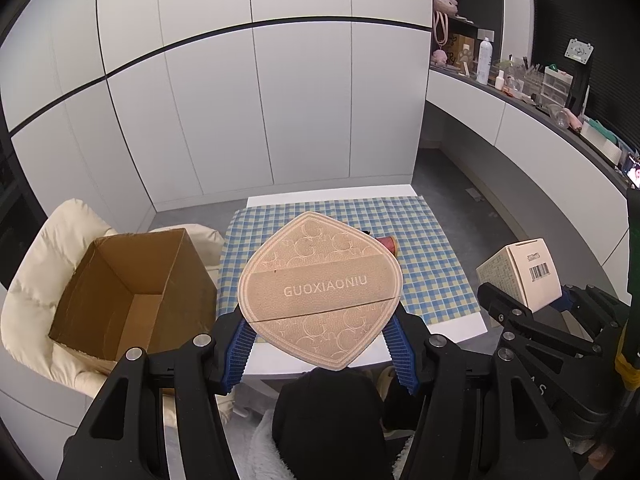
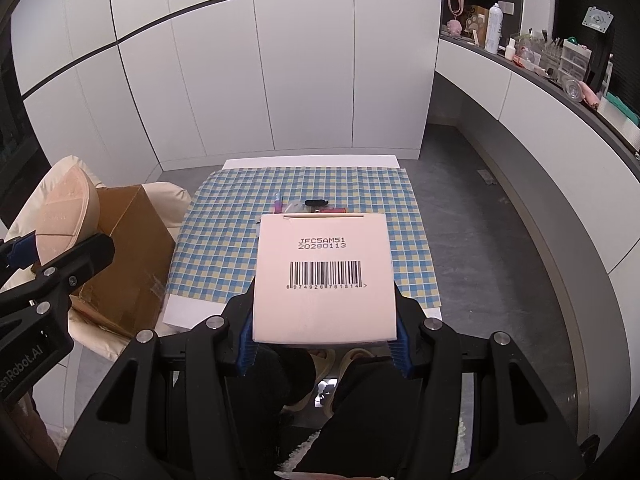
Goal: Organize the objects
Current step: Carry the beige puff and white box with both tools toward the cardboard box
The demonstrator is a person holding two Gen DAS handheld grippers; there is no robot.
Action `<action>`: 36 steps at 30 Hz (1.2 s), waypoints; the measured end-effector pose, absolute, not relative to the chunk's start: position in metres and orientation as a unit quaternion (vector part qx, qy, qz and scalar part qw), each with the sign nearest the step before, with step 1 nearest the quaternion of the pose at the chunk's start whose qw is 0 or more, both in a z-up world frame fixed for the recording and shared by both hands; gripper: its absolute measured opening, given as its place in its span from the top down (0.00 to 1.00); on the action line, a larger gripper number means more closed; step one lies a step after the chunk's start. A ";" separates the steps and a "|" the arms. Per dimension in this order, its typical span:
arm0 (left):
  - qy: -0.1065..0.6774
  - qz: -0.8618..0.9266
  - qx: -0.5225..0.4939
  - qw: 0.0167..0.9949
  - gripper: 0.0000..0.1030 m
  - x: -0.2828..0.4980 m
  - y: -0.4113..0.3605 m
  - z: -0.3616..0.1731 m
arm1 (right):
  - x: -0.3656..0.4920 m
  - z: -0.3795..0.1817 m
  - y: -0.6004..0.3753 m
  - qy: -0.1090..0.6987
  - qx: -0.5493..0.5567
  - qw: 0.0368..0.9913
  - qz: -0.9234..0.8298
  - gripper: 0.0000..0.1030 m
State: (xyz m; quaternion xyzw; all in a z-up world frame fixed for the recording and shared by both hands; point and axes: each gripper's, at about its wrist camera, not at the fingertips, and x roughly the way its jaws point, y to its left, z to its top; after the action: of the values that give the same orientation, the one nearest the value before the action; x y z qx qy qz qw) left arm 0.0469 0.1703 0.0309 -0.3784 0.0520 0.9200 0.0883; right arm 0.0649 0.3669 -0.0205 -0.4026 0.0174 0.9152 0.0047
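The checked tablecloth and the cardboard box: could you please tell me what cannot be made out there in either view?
- Left wrist view: the tan embossed diamond-shaped pad hides the blue and yellow checked tablecloth's middle.
- Right wrist view: the white barcoded carton covers part of the small items; they are too small to identify.
- Open brown cardboard box: its floor is shadowed.

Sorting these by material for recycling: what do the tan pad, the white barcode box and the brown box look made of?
Tan pad: probably faux leather, matte, with embossed lettering and a pebbled grain. White box: thin paperboard, smooth, with a printed barcode and crisp folded edges. Brown box: corrugated cardboard, raw and matte, with creased open flaps.
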 end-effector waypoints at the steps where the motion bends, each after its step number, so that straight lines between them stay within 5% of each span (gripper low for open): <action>1: 0.051 0.920 -0.378 0.088 0.42 0.047 0.169 0.031 | 0.065 -0.021 0.367 0.018 -0.403 0.005 0.915 0.47; 36: -0.025 0.917 -0.395 -0.058 0.42 0.059 0.030 0.012 | 0.041 -0.027 0.221 -0.056 -0.403 -0.149 0.901 0.47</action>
State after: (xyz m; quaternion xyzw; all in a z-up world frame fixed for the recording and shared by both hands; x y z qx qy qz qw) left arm 0.0593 0.0298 0.0116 -0.3948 -0.0254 0.9166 -0.0579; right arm 0.0414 0.2208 -0.0274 -0.4027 -0.0556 0.9013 -0.1494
